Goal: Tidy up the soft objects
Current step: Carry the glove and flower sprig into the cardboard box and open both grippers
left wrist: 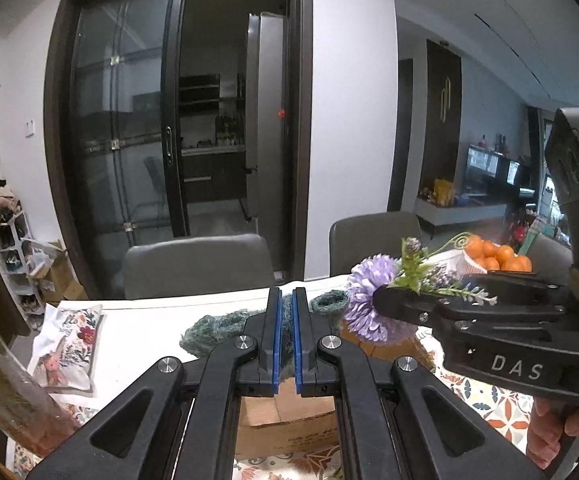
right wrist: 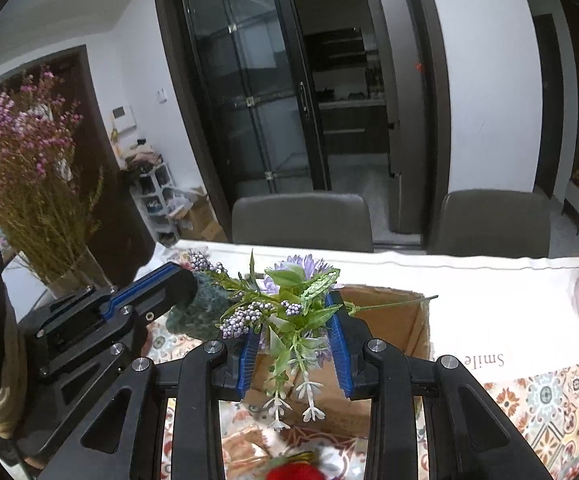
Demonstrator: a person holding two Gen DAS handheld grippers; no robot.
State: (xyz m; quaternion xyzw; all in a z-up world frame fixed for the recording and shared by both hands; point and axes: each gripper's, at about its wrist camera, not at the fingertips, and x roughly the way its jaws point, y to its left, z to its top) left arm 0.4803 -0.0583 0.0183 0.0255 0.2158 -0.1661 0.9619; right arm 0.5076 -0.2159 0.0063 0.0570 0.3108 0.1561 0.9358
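My left gripper [left wrist: 286, 300] is shut on a teal knitted cloth [left wrist: 217, 328], held above an open cardboard box [left wrist: 285, 412]. The cloth also shows in the right wrist view [right wrist: 201, 312], clamped by the left gripper [right wrist: 185, 280]. My right gripper [right wrist: 295, 320] holds an artificial flower sprig [right wrist: 289, 304] with purple blooms and green leaves between its blue pads, over the same box [right wrist: 389, 316]. In the left wrist view the right gripper [left wrist: 381, 300] comes in from the right, carrying the purple flower [left wrist: 365, 300].
A floral pouch [left wrist: 69, 348] lies on the white tablecloth at left. A glass vase of dried flowers [right wrist: 37, 200] stands at far left. A bowl of oranges [left wrist: 497, 258] sits at right. Two grey chairs [right wrist: 301, 220] stand behind the table. A red strawberry toy [right wrist: 293, 470] lies near the front edge.
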